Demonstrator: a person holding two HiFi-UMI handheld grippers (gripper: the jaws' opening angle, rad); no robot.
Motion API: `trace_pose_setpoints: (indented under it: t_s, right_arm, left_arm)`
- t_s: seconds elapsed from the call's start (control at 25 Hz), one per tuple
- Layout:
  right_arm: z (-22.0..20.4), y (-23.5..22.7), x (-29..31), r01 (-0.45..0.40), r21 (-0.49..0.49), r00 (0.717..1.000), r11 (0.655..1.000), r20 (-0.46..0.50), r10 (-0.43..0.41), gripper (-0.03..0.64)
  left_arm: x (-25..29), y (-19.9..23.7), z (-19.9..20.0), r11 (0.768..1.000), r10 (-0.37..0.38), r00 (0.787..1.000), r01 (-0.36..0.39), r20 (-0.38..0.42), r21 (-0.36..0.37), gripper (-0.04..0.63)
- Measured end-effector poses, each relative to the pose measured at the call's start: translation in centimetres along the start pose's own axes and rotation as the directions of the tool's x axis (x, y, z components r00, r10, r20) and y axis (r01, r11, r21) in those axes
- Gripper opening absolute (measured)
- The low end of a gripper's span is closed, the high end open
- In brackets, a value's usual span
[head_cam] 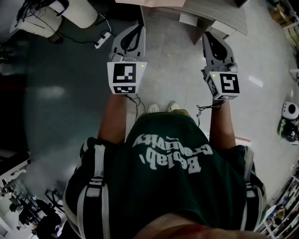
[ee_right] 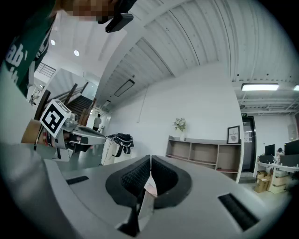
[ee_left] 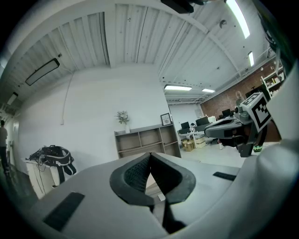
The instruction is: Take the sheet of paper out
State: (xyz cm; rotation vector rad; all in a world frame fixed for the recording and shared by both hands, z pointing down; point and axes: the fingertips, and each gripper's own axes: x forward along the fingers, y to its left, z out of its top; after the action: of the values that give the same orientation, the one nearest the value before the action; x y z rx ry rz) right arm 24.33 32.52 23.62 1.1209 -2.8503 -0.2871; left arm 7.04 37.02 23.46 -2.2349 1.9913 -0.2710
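Head view looks down; gripper views, level, seemingly share shelves [ee_left: 147,140].

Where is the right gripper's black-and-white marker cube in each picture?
Head view: the black-and-white marker cube sits upper right.
Left gripper view: far right, mid-height.
Right gripper view: not in it.
Shared landmark: open wooden shelf unit, in both gripper views.

The left gripper [ee_left: 150,156] and the right gripper [ee_right: 150,161] both have smooth, matt grey plastic shells. Their pads [ee_right: 133,176] are black and finely knurled, probably rubber. The floor [head_cam: 60,93] at nine o'clock is glossy and reflective. The shirt [head_cam: 173,182] is soft green cloth, and the desk [head_cam: 219,11] at twelve o'clock is wood-grained.
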Motion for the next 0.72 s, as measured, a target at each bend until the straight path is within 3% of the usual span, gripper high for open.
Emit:
trace_pose_setpoints:
  t_s: [0.72]
  right_arm:
    - [0.6,5.8,1.0,0.001,-0.004,1.0,1.0,-0.016,-0.001,0.037]
  left_arm:
    - [-4.2,4.5,-1.1,1.0,0.009,1.0,-0.009,0.019,-0.005,0.018]
